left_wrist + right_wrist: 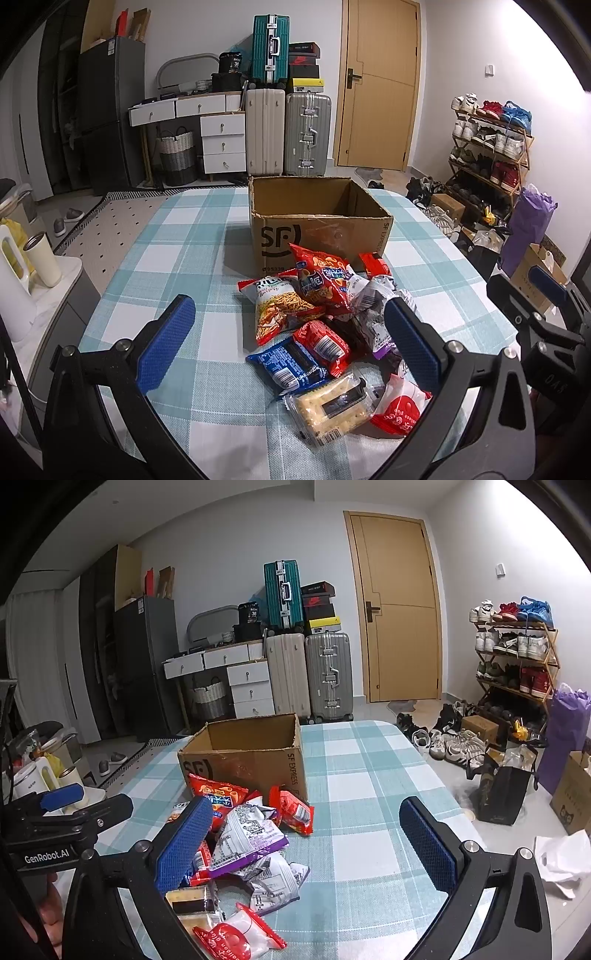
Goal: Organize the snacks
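An open, empty cardboard SF box (317, 225) stands on the checked tablecloth (177, 236); it also shows in the right wrist view (243, 764). In front of it lies a pile of snack packets: a red chip bag (325, 280), a noodle-snack bag (280, 306), a blue packet (288, 365), a cracker pack (332, 406) and grey-purple bags (251, 834). My left gripper (291, 339) is open above the pile, holding nothing. My right gripper (306, 842) is open and empty, hovering at the pile's right side.
Suitcases (288, 136), white drawers (221, 140) and a door (380, 85) stand behind the table. A shoe rack (517, 653) and bags (502, 790) are on the floor to the right. A kettle and cup (40, 262) sit on a side unit at left.
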A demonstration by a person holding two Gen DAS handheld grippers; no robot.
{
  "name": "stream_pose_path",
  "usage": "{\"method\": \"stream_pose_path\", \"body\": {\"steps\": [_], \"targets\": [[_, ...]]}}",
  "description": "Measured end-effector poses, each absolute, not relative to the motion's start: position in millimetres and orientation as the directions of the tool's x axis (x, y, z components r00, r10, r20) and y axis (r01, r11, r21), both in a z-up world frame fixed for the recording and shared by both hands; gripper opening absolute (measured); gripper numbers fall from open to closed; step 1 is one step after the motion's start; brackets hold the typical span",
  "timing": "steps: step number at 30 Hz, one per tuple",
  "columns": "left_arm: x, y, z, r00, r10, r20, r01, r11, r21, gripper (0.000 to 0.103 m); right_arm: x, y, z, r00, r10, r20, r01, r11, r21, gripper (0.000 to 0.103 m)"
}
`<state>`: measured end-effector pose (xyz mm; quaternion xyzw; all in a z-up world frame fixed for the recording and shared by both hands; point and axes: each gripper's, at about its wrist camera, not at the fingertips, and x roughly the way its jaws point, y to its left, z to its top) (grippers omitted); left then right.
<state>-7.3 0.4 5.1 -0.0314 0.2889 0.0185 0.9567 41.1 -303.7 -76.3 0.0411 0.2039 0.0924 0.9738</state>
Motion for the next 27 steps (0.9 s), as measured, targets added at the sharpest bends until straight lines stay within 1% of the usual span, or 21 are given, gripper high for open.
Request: {"method": "stream_pose_path", "body": {"steps": [27], "targets": [[-8.1,-0.2,4.6,0.831,0.018,-0.557,-0.057,0.997,-0.053,0.102,41.4,-304.2,-76.9,0.898,0.196,-0.393,-0.163,0.980,0.116,0.103]]}}
